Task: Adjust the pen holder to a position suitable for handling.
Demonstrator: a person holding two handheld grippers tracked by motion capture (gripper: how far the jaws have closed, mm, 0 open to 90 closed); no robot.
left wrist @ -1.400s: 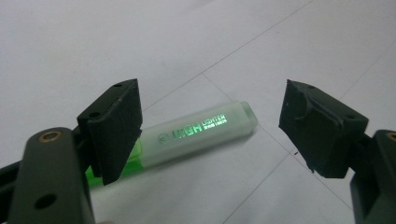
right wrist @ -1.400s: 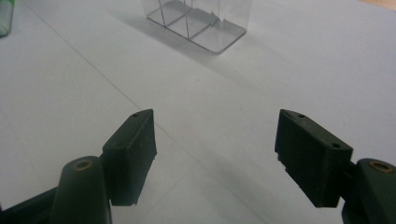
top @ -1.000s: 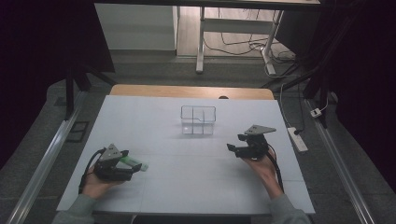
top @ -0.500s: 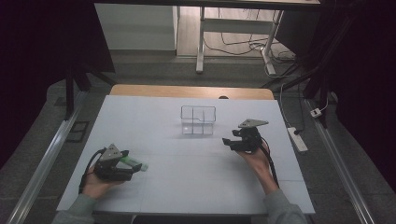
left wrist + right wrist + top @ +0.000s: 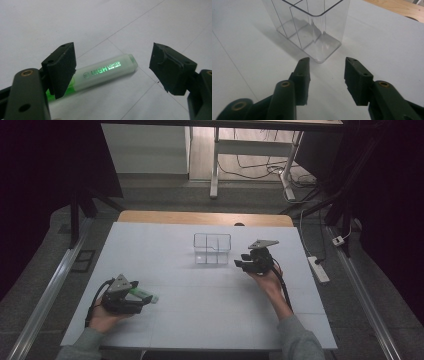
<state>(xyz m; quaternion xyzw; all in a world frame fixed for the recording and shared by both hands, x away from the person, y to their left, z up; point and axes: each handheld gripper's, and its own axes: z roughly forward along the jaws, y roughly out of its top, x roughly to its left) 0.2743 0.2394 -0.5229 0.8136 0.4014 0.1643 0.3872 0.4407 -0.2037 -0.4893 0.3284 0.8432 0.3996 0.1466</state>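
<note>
Your right gripper (image 5: pixel 241 264) sits just beside the clear divided box (image 5: pixel 212 248), jaws apart with nothing between them, having just been closing. Your left gripper (image 5: pixel 112 65), well away from the box, gapes over the green highlighter (image 5: pixel 100 73) without touching; one pad hides its green end.

Green highlighter (image 5: pixel 105 73) flat beside clear organizer (image 5: pixel 212 248)

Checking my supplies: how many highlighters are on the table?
1. The highlighter lies flat on the white table, between the open jaws of the left tool at the near left. None shows in the clear box.
</note>
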